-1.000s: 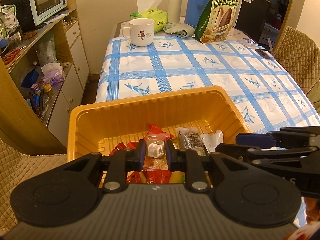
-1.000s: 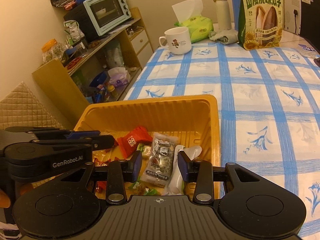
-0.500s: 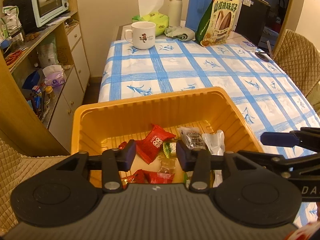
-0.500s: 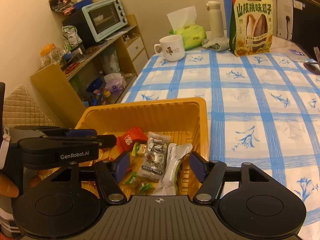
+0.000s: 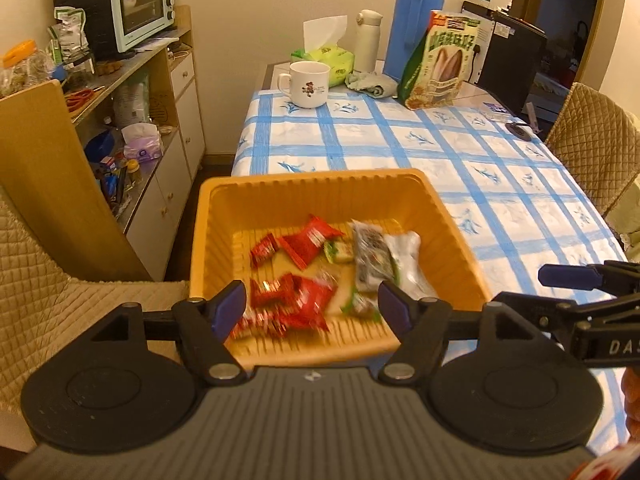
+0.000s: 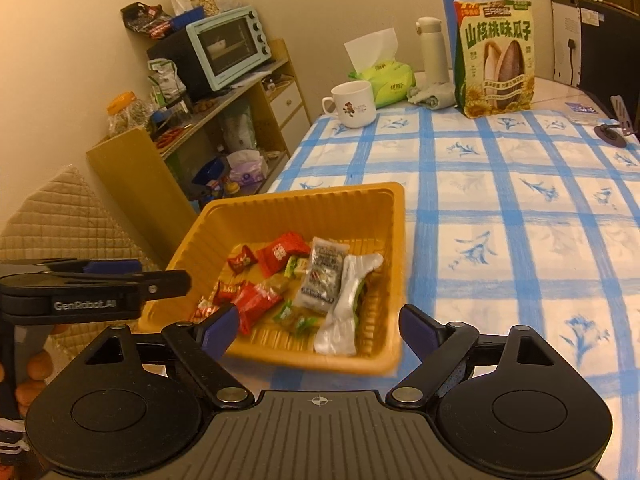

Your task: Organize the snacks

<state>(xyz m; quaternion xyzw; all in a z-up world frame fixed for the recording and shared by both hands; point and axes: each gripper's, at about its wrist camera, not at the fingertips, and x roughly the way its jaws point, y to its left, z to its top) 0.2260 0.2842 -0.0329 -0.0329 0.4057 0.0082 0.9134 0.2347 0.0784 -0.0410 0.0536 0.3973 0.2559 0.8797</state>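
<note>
An orange plastic tray sits at the near left corner of the table and holds several wrapped snacks: red packets, a dark printed packet, a clear white wrapper and small green candies. My left gripper hovers above the tray's near side, jaws opening, nothing between them. My right gripper hangs over the tray's near right edge, jaws opening wide, nothing gripped. Each gripper shows at the other view's edge.
The blue-checked tablecloth carries a white mug, a tissue pack, a white flask, a blue thermos and a sunflower seed bag. A wooden shelf with an oven stands left. Quilted chairs flank the table.
Both grippers opened, let their packets drop into the tray, and pulled back and up from it. The snacks now lie loose in the tray.
</note>
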